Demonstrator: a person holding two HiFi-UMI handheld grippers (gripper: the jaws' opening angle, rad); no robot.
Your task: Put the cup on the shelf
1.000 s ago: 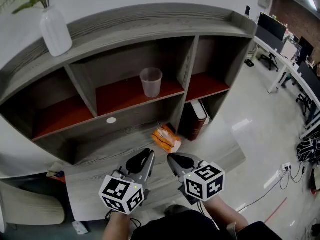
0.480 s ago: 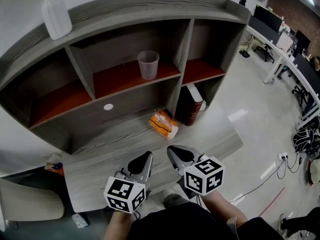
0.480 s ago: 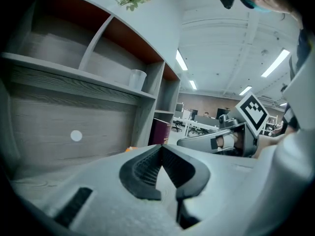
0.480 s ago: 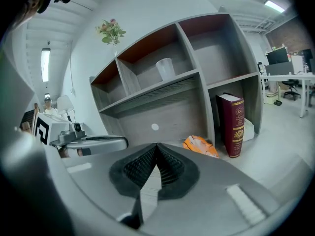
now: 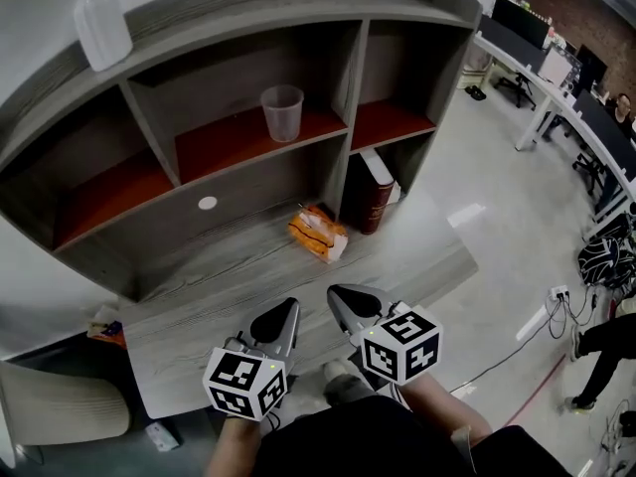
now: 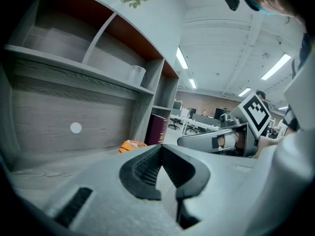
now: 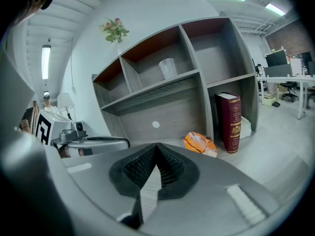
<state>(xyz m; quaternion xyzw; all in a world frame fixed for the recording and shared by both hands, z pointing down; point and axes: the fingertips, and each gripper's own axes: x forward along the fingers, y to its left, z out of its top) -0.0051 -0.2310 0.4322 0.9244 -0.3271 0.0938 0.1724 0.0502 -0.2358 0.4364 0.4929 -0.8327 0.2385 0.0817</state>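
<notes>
Cup (image 5: 282,113), one, on shelf (image 5: 224,139), one book (image 5: 376,189), left gripper (image 5: 279,318), right gripper (image 5: 347,301) both closed

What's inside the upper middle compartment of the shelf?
One clear cup, upright on the red board, nothing else visible. The top board hides the compartment's upper back.

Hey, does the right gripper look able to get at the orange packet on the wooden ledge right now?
Probably yes. The orange packet lies in the open on the wooden ledge, ahead of the right gripper, with nothing between them. The gripper is shut, so it would need to open first.
</notes>
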